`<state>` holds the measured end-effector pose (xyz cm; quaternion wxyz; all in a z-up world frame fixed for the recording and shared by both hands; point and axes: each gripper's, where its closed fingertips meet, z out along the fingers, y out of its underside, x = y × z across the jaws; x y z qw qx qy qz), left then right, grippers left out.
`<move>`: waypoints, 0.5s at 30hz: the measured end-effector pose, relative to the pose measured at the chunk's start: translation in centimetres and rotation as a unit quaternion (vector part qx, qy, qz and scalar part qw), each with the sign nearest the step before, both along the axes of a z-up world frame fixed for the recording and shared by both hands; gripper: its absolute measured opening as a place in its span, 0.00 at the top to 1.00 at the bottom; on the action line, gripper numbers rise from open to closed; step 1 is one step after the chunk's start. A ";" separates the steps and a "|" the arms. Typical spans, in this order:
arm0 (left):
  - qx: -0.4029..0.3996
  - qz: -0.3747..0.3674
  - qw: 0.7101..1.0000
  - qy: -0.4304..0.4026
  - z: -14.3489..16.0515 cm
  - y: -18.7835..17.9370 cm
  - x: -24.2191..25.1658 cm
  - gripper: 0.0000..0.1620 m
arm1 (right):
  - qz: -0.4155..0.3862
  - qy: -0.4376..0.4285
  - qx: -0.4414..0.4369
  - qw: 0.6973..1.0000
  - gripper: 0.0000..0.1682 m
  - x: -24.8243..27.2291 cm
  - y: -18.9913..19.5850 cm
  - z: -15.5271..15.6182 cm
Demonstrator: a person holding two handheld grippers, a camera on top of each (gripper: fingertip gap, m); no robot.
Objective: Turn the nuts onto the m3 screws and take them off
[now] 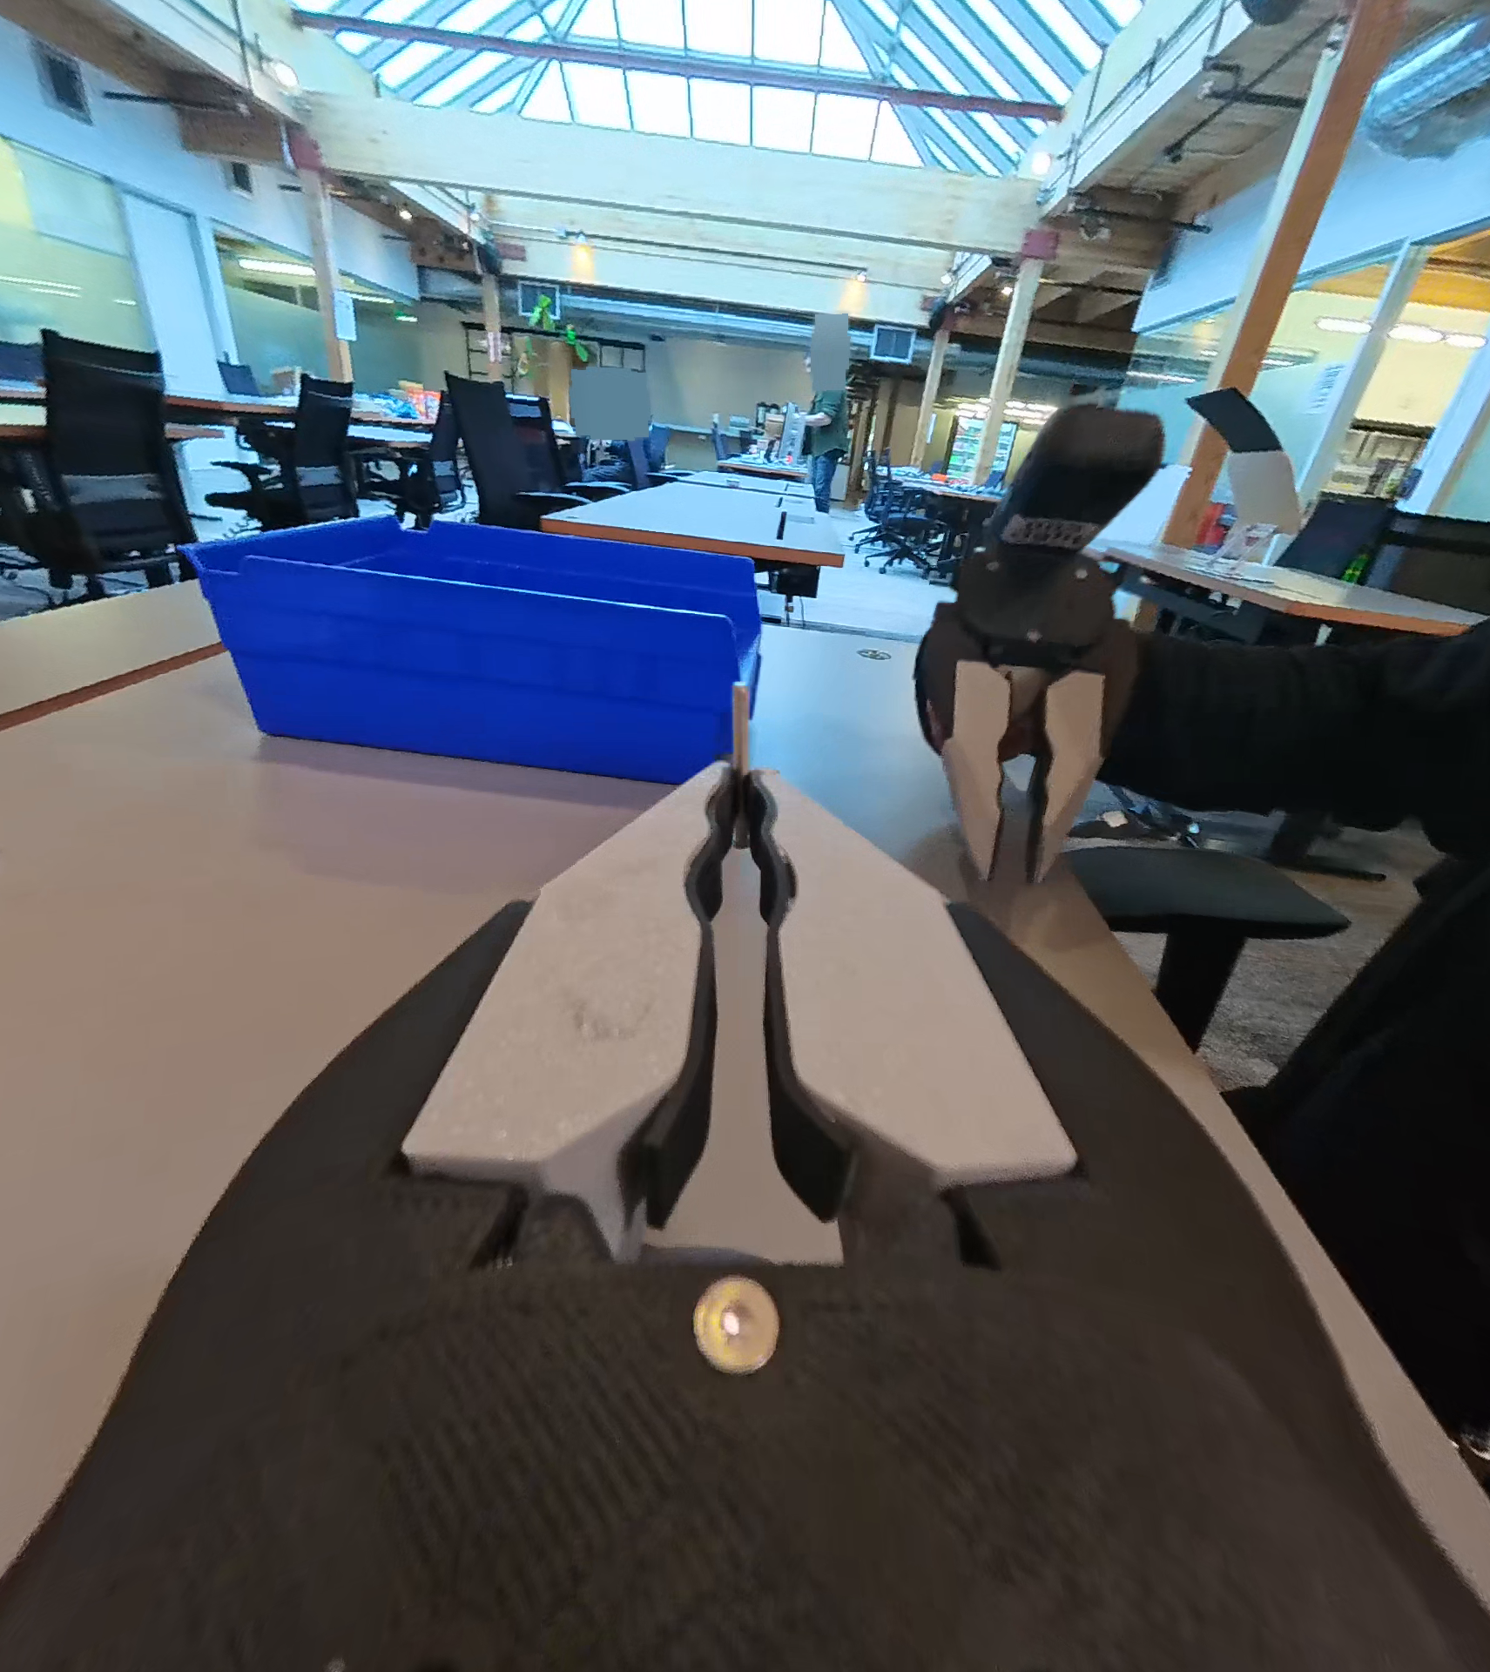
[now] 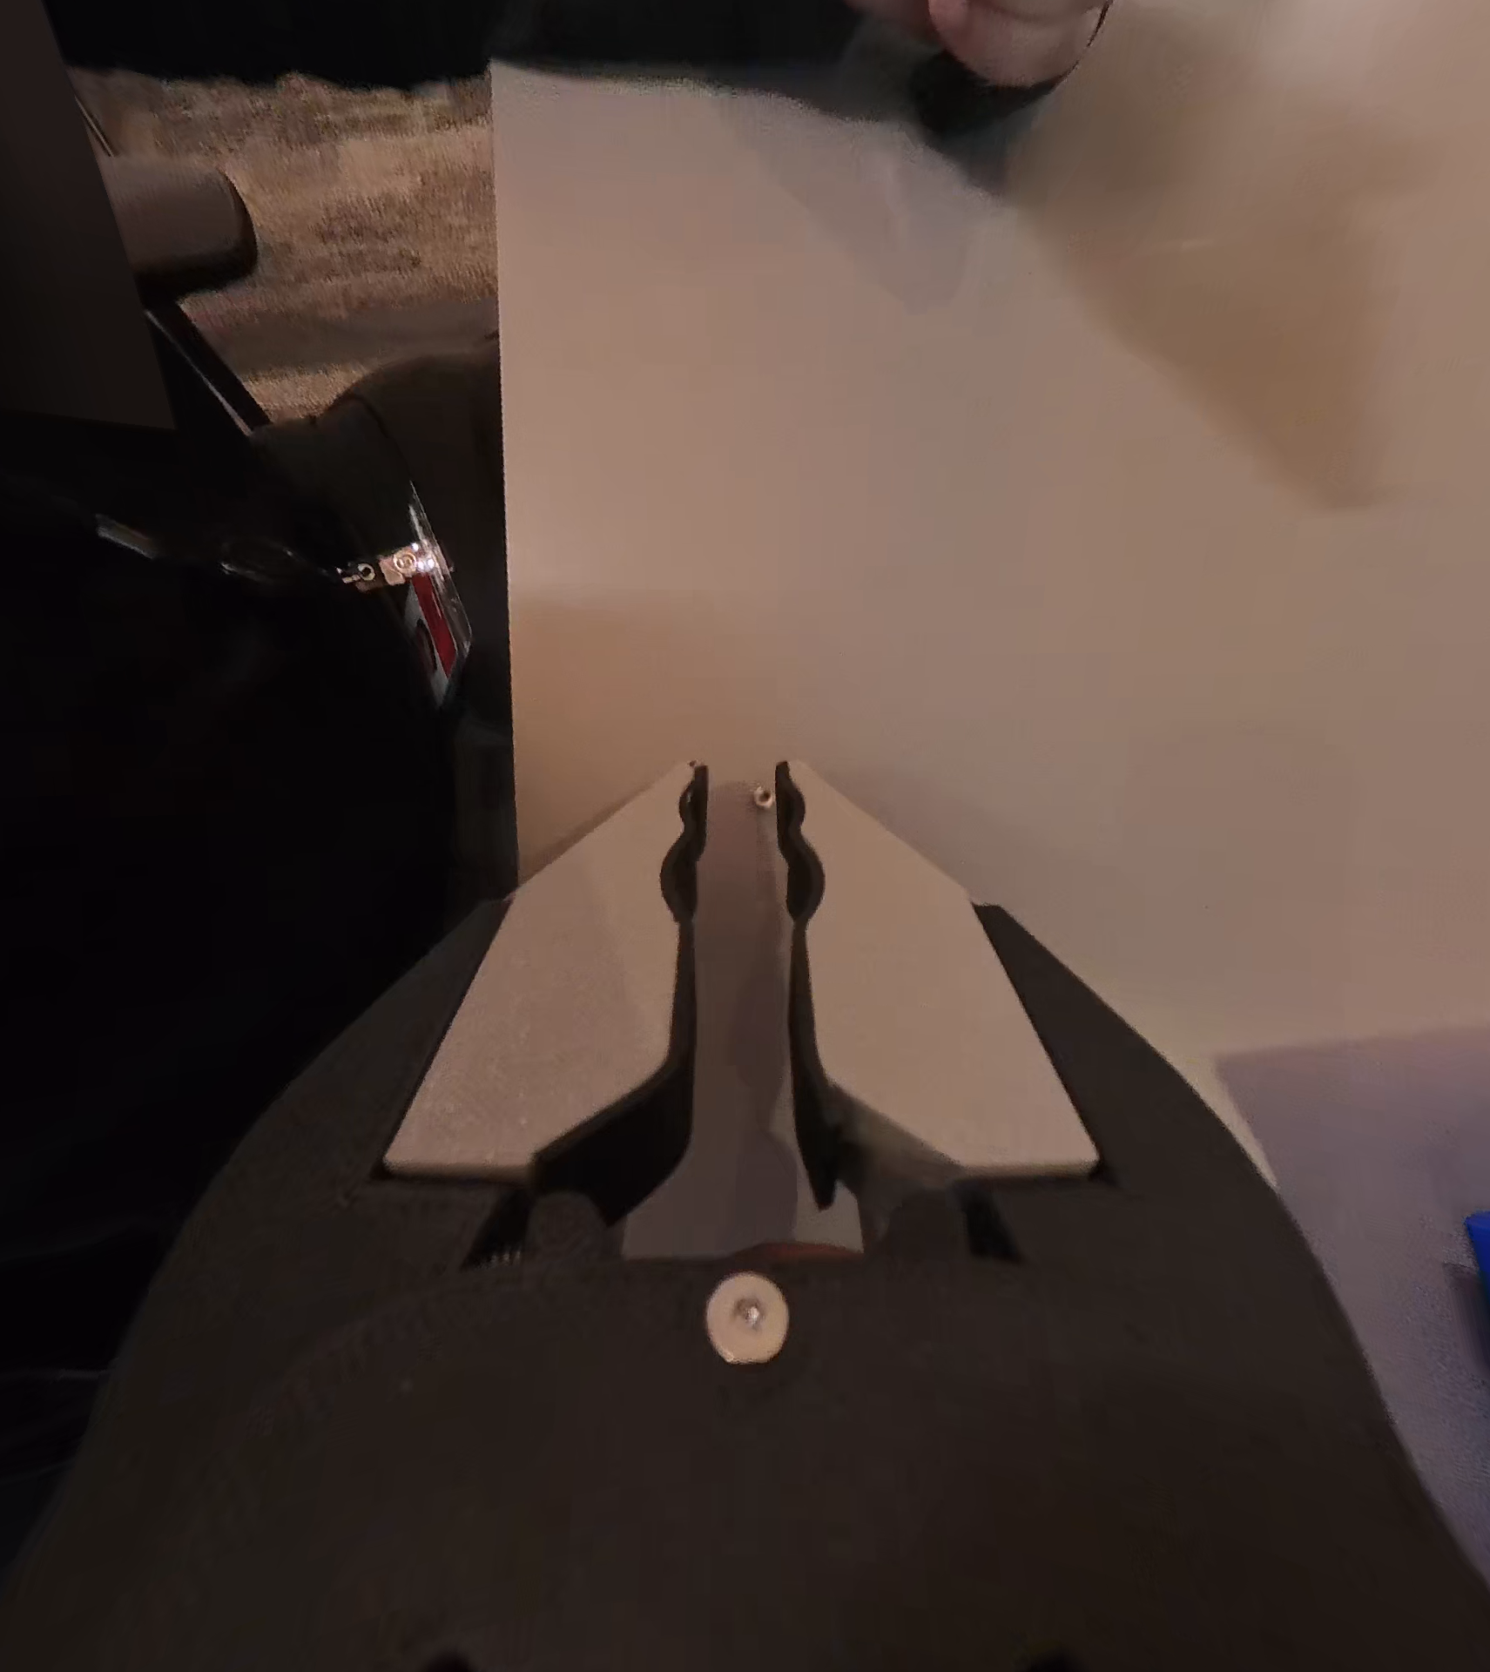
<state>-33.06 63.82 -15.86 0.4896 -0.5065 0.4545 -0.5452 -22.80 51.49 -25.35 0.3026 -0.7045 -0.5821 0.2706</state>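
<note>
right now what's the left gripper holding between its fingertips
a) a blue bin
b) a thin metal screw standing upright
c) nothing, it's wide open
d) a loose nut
b: in the left wrist view the left gripper is pinched shut on a thin screw that sticks up above its tips, in front of the blue bin.

Each gripper had a wide black body with a rough, woven-looking skin. The left gripper had two pale grey fingers shaped like wedges, with wavy black pads on the inside. A round silver screw sat in the middle of the body. The right gripper looked just the same (grey wedges, black pads, one silver screw). The person wore a black sleeve.
</note>
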 end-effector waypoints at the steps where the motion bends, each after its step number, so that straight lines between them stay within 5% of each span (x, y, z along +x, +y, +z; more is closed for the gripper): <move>1: -0.001 -0.005 1.000 -0.001 0.0 -0.2 0.0 1.00 | 0.003 -0.009 0.002 1.000 0.93 0.0 -0.1 -0.5; 15: 0.003 -0.007 1.000 0.007 -0.2 -0.4 0.2 1.00 | 0.007 -0.044 0.013 0.999 0.96 -0.3 0.7 -2.3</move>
